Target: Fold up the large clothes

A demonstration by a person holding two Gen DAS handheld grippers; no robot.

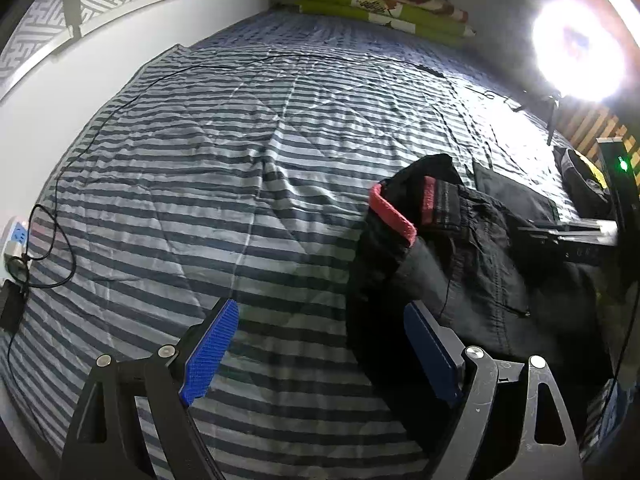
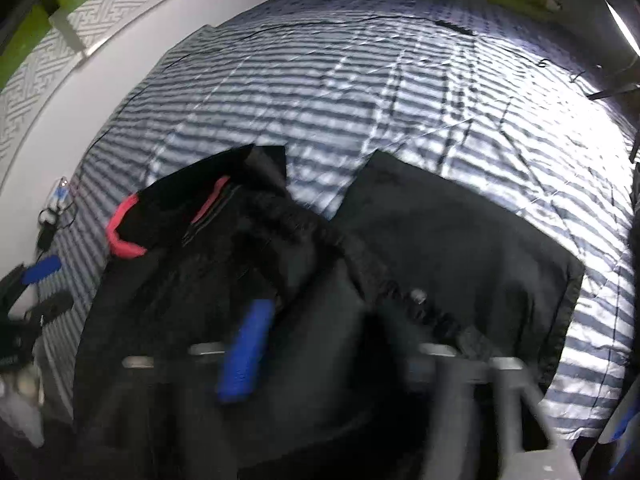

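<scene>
A black jacket with red collar trim lies crumpled on the striped quilt, at the right in the left wrist view. My left gripper is open over bare quilt just left of the jacket, and its right pad is at the jacket's edge. In the blurred right wrist view the jacket fills the lower middle. My right gripper hangs over it, open, with black cloth lying between the fingers. Only its left blue pad shows clearly.
A white wall runs along the bed's left side. A power strip and black cable sit at the left edge. Folded green floral bedding lies at the far end. A bright lamp and another dark garment are at the right.
</scene>
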